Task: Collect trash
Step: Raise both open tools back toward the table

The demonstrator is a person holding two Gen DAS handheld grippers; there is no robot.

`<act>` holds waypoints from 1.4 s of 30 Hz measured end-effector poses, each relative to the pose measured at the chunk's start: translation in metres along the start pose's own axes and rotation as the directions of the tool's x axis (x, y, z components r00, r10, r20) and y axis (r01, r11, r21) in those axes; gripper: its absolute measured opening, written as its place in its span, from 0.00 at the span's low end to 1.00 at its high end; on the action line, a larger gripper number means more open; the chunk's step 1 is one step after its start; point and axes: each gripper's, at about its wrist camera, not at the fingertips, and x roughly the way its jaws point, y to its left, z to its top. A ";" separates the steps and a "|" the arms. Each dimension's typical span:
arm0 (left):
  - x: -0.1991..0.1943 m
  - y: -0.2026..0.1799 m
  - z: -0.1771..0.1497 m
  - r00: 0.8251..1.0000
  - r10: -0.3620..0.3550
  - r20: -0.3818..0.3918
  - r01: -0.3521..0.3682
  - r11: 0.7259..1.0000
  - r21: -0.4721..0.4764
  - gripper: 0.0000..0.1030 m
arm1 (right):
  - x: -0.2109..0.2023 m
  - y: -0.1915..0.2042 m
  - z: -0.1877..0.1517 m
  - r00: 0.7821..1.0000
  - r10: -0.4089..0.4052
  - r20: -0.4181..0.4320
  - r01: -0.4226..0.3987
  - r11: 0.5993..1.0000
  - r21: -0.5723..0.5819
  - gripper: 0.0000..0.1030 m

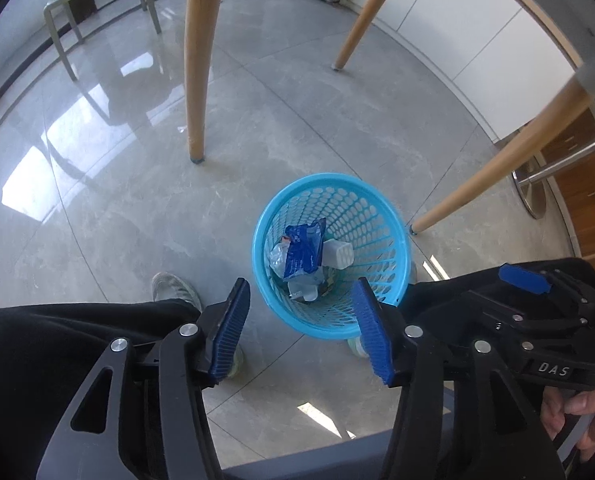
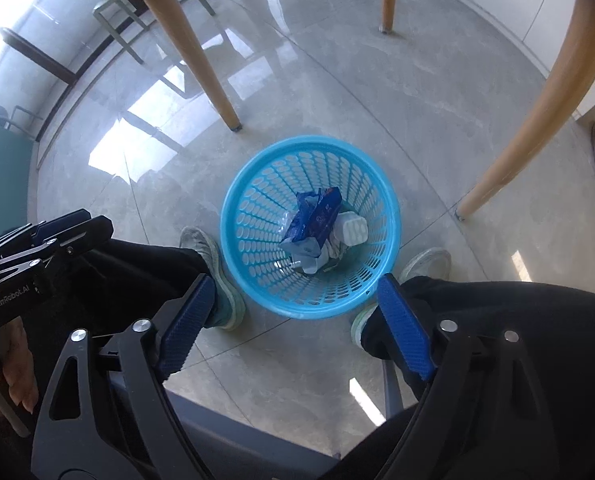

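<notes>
A light blue perforated waste basket [image 1: 381,216] stands on the grey tiled floor between the person's feet; it also shows in the right wrist view [image 2: 257,200]. Inside lie a blue wrapper [image 1: 303,250] [image 2: 317,218], a white plastic piece [image 1: 337,254] [image 2: 351,229] and clear crumpled plastic [image 1: 277,258]. My left gripper [image 1: 303,312] is open and empty, held above the basket's near rim. My right gripper [image 2: 293,312] is open and empty, above the basket's near side. The right gripper also shows at the right edge of the left wrist view [image 1: 525,280].
Wooden table legs [image 1: 195,80] [image 1: 497,168] [image 2: 193,52] [image 2: 537,120] stand around the basket. The person's shoes [image 2: 213,272] [image 2: 425,264] flank it. A green chair [image 1: 97,4] stands far left. A metal stool base [image 1: 533,192] is at right.
</notes>
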 end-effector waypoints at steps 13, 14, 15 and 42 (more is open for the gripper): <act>-0.090 -0.021 -0.025 0.983 -0.026 0.179 0.009 0.995 0.097 0.83 | -0.100 0.001 -0.032 0.981 0.011 0.195 -0.007 1.000 -0.024 0.91; -0.100 -0.023 -0.025 0.978 -0.038 0.206 0.015 0.994 0.111 0.84 | -0.108 0.003 -0.034 0.977 0.011 0.213 -0.006 1.000 -0.024 0.91; -0.108 -0.024 -0.025 0.972 -0.041 0.230 0.013 0.992 0.122 0.87 | -0.118 0.003 -0.036 0.973 0.018 0.232 -0.013 1.000 -0.023 0.91; -0.246 -0.043 0.035 0.808 -0.022 0.589 -0.088 0.983 0.158 0.94 | -0.289 0.032 0.015 0.812 -0.013 0.583 0.055 0.997 -0.054 0.91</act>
